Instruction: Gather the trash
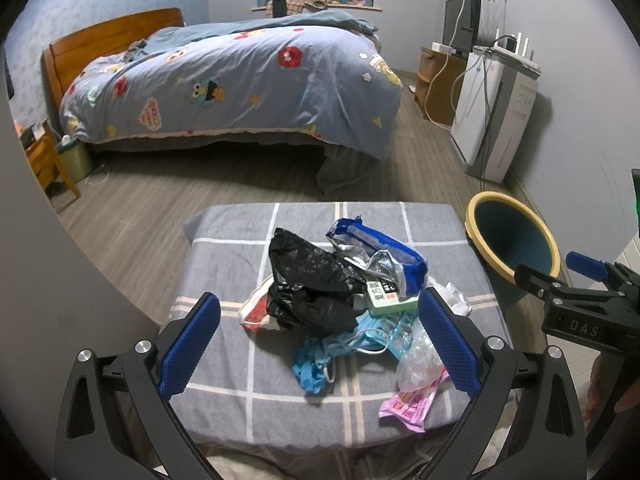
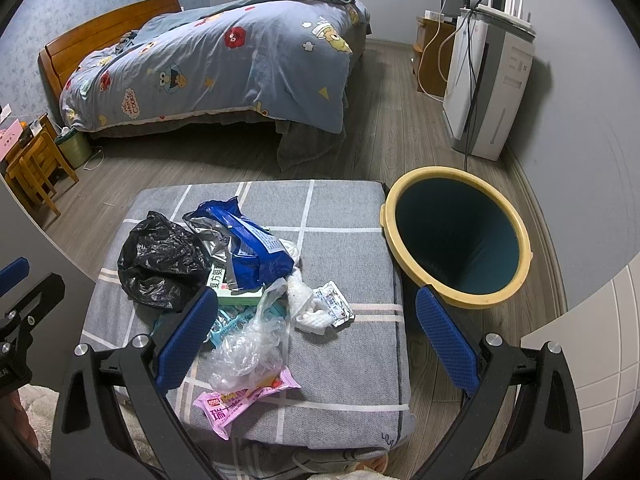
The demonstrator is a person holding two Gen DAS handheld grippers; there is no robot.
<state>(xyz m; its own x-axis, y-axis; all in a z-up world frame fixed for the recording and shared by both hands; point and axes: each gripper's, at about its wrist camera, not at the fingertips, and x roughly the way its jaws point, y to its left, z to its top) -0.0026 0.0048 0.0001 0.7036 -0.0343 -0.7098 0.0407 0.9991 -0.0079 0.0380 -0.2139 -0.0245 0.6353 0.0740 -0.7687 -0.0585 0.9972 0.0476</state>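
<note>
Right wrist only: foil sachet.

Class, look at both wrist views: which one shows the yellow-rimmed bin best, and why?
The right wrist view. There the bin shows its whole yellow rim and dark inside, beside the grey checked cushion. In the left wrist view the bin sits near the edge, and the right gripper covers part of its rim.

Left gripper and right gripper both hover level, jaws spread wide, seemingly holding nothing.
</note>
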